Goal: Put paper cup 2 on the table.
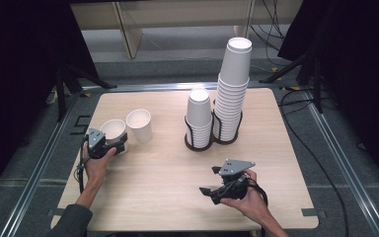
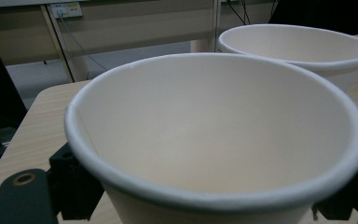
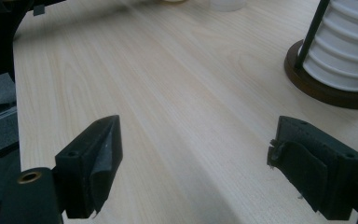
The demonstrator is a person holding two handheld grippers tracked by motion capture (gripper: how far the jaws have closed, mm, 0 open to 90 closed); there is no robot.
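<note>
Paper cup (image 1: 112, 131): task item, upright on table (image 1: 153, 197), well left of cup holder (image 1: 197, 144); second loose cup (image 1: 139, 125) stands just beside it, on the holder's side.
High view, left gripper (image 1: 120, 144): at the paper cup's near side, jaws on either side of its wall.
High view, right gripper (image 1: 208, 190): near table edge, in front of cup holder, well apart from all cups.
High view, containers: cup holder has two rings; left ring carries short stack (image 1: 199, 117), right ring tall stack (image 1: 233, 89), both nested mouth-down. Both loose cups mouth-up.
Left gripper view, paper cup (image 2: 219, 135): sits between the jaws, inside bare, nothing in it. Second loose cup (image 2: 303, 49) behind, also bare inside.
Left gripper view, grip: jaws set around the cup body under the rim; contact looks likely, firm squeeze cannot be told.
Right gripper view, right gripper (image 3: 193, 163): jaws wide apart, nothing between them, bare table below; holder base (image 3: 328, 91) off to the far right.
Handling (judgement): light, thin-walled, crushes easily, tips easily. Take it on the wall below the rolled rim, light squeeze.
</note>
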